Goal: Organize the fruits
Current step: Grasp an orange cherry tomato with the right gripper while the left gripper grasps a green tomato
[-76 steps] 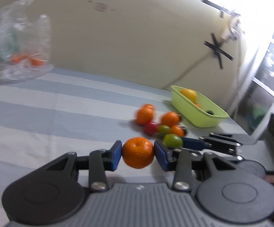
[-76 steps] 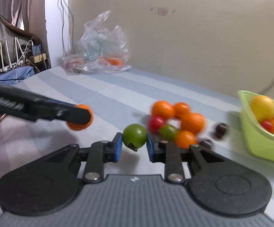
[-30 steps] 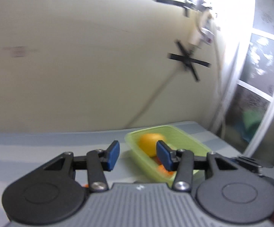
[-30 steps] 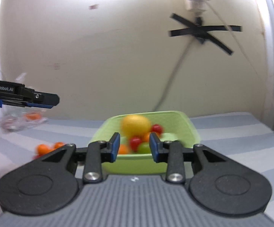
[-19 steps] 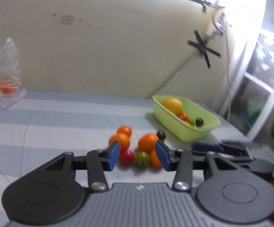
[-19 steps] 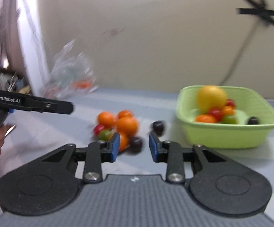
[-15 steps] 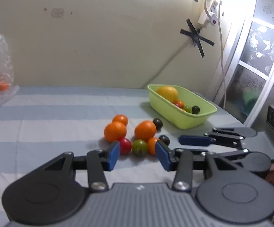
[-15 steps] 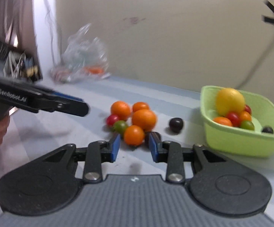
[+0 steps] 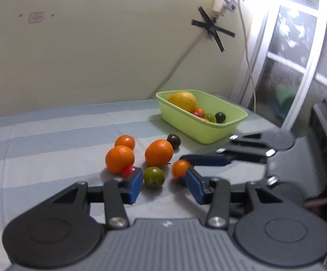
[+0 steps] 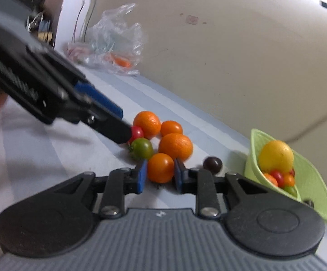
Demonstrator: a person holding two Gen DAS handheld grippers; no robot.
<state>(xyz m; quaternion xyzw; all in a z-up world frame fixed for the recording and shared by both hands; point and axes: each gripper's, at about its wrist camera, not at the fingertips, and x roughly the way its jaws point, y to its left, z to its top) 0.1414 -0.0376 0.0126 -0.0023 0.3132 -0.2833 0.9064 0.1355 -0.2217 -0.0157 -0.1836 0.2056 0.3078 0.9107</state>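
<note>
We have both grippers down at the loose fruit pile on the striped cloth (image 9: 50,135), w/ the green basket (image 9: 208,133) off to the far right already holding a yellow citrus (image 9: 182,100) plus a few small tomatoes. Judging by that, the basket is the collection point & the pile is what's left to move.

Right gripper (image 10: 158,176): the jaws have just been closing, and the small orange tomato (image 10: 160,167) sits squarely between the blue pads; both pads look to be touching its sides. We read this as a grip on it, fruit at table level, not lifted. It's the nearest fruit of the pile, so taking it first avoids knocking the rest.

Left gripper (image 9: 163,184): jaws part-open, nothing between the pads. The green tomato (image 9: 153,177) lies just ahead of the gap, a bit left of centre; the red tomato (image 9: 129,171) is right at the left pad's tip, contact unclear. Likely lined up for the green one.

Three bigger oranges & a dark fruit (image 9: 173,140) lie farther back, near the basket.
</note>
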